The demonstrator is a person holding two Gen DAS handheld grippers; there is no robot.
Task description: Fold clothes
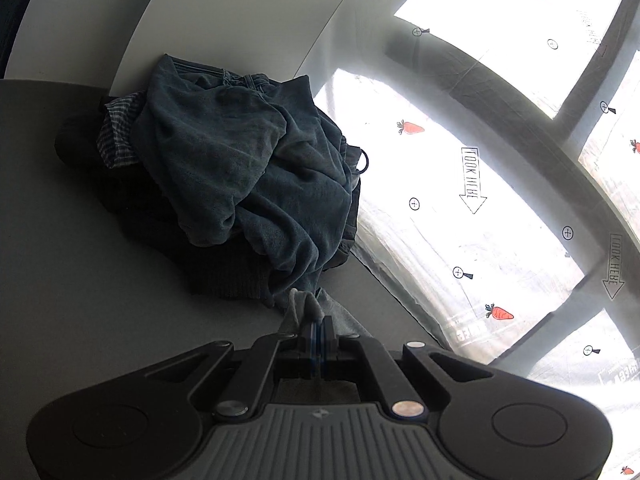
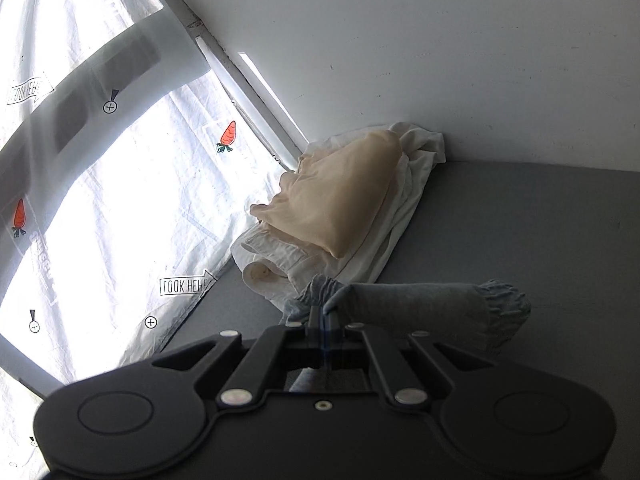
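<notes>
Grey tabletop (image 2: 520, 220): my left tongs (image 1: 317, 326) and right tongs (image 2: 325, 316) each pinch the grey garment (image 2: 420, 308), probably to spread it for folding.

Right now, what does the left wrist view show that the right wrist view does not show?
Only the left wrist view shows the dark pile of clothes, with a checked cloth at its edge. Only the right wrist view shows the light pile, a cream garment on white ones. Both show the grey table, the printed sheet with carrots, and a shut gripper, left and right, each pinching grey fabric.
</notes>
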